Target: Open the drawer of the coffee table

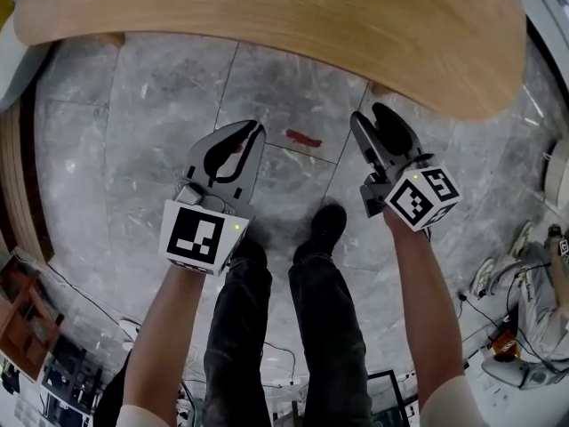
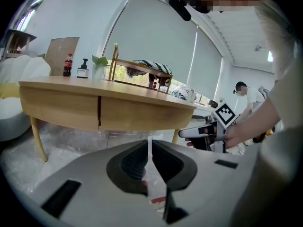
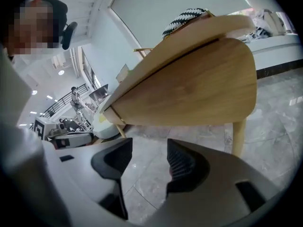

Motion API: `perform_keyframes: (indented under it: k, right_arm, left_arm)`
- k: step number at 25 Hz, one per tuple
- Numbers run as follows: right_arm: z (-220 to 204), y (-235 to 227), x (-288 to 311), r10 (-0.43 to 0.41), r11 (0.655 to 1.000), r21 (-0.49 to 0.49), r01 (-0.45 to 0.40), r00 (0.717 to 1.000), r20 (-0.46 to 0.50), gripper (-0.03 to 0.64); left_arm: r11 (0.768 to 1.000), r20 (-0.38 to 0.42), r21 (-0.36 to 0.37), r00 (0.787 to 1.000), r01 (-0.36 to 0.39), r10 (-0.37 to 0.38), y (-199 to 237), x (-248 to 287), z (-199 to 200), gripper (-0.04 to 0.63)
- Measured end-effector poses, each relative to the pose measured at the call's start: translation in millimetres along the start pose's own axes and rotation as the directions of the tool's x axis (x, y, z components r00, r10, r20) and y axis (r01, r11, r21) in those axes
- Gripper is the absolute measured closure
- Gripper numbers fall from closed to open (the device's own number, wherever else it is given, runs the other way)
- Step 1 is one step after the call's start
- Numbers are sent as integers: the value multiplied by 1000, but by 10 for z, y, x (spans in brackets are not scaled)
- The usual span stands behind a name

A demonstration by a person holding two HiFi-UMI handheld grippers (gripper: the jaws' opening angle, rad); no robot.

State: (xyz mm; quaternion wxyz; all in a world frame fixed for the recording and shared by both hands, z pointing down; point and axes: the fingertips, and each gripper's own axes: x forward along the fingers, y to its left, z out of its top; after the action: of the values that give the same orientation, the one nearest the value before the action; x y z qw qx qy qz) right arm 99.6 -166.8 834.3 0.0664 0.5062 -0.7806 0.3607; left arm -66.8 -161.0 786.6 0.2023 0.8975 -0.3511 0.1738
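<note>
your left gripper (image 1: pixel 257 131) has its jaws pressed together on nothing, low over the grey marble floor (image 1: pixel 142 123). the light wooden oval coffee table (image 1: pixel 267 7) is just ahead, its drawer closed flush in the apron (image 2: pixel 142 113), untouched. your right gripper (image 1: pixel 370 114) is spread, empty.

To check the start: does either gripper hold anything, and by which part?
Nothing is held. The left gripper is shut and empty; the right gripper is open, also empty.
</note>
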Motion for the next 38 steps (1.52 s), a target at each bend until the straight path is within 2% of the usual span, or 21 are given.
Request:
perform_keyframes:
  k: [2, 5, 11, 21, 28, 30, 38]
  right_arm:
    - [-42, -68, 76, 8, 1000, 6, -8, 1000, 6, 360]
    - [-43, -177, 180, 21, 999, 27, -21, 1000, 20, 342]
    - [-8, -382, 308, 16, 994, 106, -23, 998, 66, 314]
    - [150, -536, 482, 23, 988, 148, -41, 992, 123, 262]
    - [266, -515, 521, 37, 992, 111, -58, 982, 184, 241]
    - [267, -504, 531, 32, 994, 100, -52, 981, 191, 234]
    - [348, -509, 543, 48, 987, 135, -82, 970, 238, 232]
  left_arm:
    - [1000, 3, 19, 1000, 7, -7, 18, 63, -73, 574]
    - [1000, 4, 9, 1000, 1, -1, 54, 168, -130, 574]
    - [1000, 5, 27, 1000, 15, -15, 72, 348, -188, 574]
    - [999, 1, 39, 1000, 29, -29, 71, 511, -245, 574]
    - [999, 12, 23, 1000, 25, -26, 96, 536, -204, 574]
    - [999, 13, 41, 999, 32, -32, 84, 551, -181, 574]
    - [997, 8, 63, 999, 50, -51, -52, 616, -203, 574]
